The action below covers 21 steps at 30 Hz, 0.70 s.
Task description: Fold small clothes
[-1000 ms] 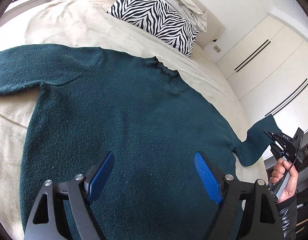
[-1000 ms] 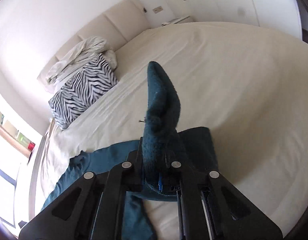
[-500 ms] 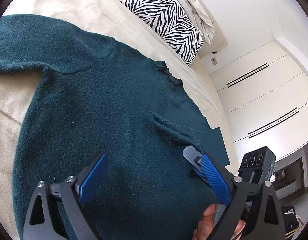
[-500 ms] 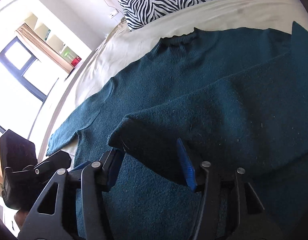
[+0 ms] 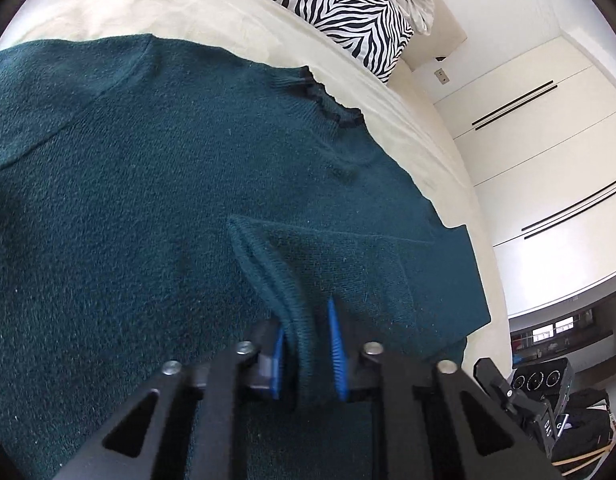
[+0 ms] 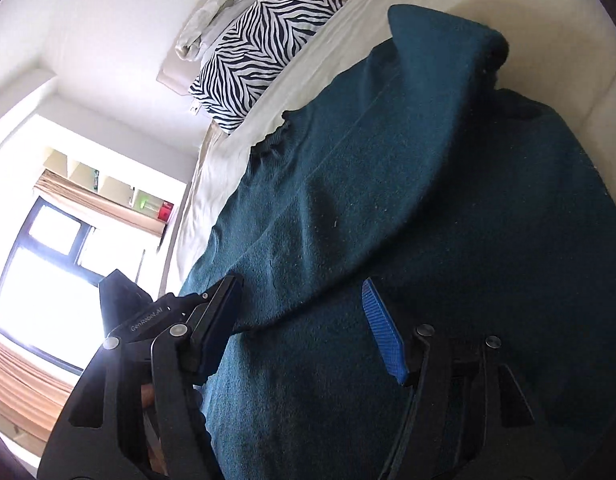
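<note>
Teal knit fills the near field: the left gripper [image 5: 305,354] has its jaws just closed and pinching the ribbed cuff of the sleeve [image 5: 348,276] folded across the sweater [image 5: 127,208], while the right gripper [image 6: 303,332] has jaws spread over the fuzzy body, nothing pressed between them. One sleeve is judged folded in; the other sleeve and the body folds are judged left. Farther off, the sweater is seen flat on a cream bed [image 5: 235,28], below a zebra-striped pillow [image 5: 328,4].

At lower centre, the left gripper [image 5: 305,354], its jaws just closed, pinches the folded-over sleeve cuff [image 5: 283,300] of the dark teal knitted sweater [image 5: 127,200] on the cream bed [image 5: 211,12].
</note>
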### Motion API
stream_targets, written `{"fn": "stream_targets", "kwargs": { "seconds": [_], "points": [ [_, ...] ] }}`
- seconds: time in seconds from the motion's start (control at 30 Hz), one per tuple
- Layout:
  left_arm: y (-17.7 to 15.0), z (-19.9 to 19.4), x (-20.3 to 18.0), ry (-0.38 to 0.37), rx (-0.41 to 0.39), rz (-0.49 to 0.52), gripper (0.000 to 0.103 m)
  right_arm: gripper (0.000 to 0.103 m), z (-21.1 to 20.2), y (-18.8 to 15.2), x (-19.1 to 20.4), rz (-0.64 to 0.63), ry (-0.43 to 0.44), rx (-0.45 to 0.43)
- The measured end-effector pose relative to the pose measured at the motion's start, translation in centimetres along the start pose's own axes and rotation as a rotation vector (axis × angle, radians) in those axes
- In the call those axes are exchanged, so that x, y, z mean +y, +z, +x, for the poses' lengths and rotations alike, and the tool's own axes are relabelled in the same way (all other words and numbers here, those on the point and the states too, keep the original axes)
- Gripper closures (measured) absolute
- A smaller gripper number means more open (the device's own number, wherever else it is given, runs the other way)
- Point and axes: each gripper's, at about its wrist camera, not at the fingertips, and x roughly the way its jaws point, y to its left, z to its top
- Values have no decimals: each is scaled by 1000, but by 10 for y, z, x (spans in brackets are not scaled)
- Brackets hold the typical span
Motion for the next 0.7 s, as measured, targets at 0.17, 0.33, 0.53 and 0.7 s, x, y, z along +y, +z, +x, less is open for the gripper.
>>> {"fn": "stream_targets", "kwargs": {
  "seconds": [0.17, 0.33, 0.53, 0.7],
  "points": [
    [23, -27, -9, -1, -122, 71, 94, 41, -16, 21, -25, 105, 34, -41],
    [44, -55, -8, 31, -291, 142, 94, 41, -7, 46, -42, 197, 70, -61],
    [57, -44, 34, 90, -330, 95, 94, 41, 8, 80, -63, 326, 116, -122],
    [48, -13, 63, 120, -269, 54, 94, 44, -9, 87, -85, 381, 146, -201]
  ]
}}
